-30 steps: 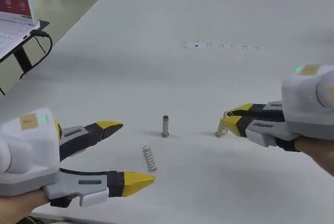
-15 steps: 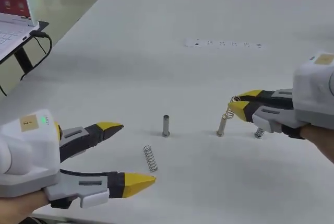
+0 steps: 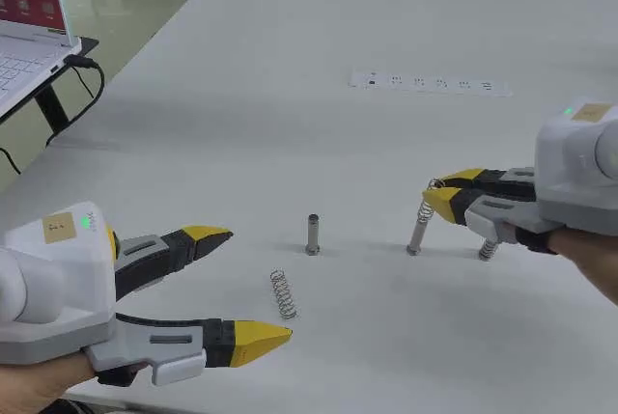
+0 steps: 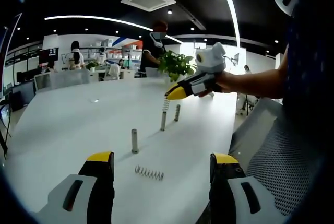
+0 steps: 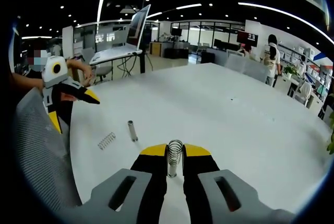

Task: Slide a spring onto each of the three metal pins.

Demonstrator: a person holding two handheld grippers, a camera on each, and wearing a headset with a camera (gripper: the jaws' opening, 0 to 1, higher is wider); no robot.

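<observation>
A bare metal pin (image 3: pixel 313 234) stands upright on the white table (image 3: pixel 290 124); it also appears as the pin (image 4: pixel 134 140) and the pin (image 5: pixel 132 130). A loose spring (image 3: pixel 282 294) lies just in front of it, between the spread jaws of my open left gripper (image 3: pixel 241 284). My right gripper (image 3: pixel 439 197) is shut on a spring (image 5: pixel 175 156) at the top of the middle pin (image 3: pixel 417 233). A third pin with a spring on it (image 3: pixel 489 248) stands to the right, partly hidden by that gripper.
A white power strip (image 3: pixel 430 83) lies farther back on the table. An open laptop (image 3: pixel 24 18) with a black cable sits on a stand off the table's left edge. The near table edge runs under my left gripper.
My right gripper has risen and moved slightly right with the spring, baring the lower part of the middle pin and the sprung pin behind it. The left gripper has stayed still.
</observation>
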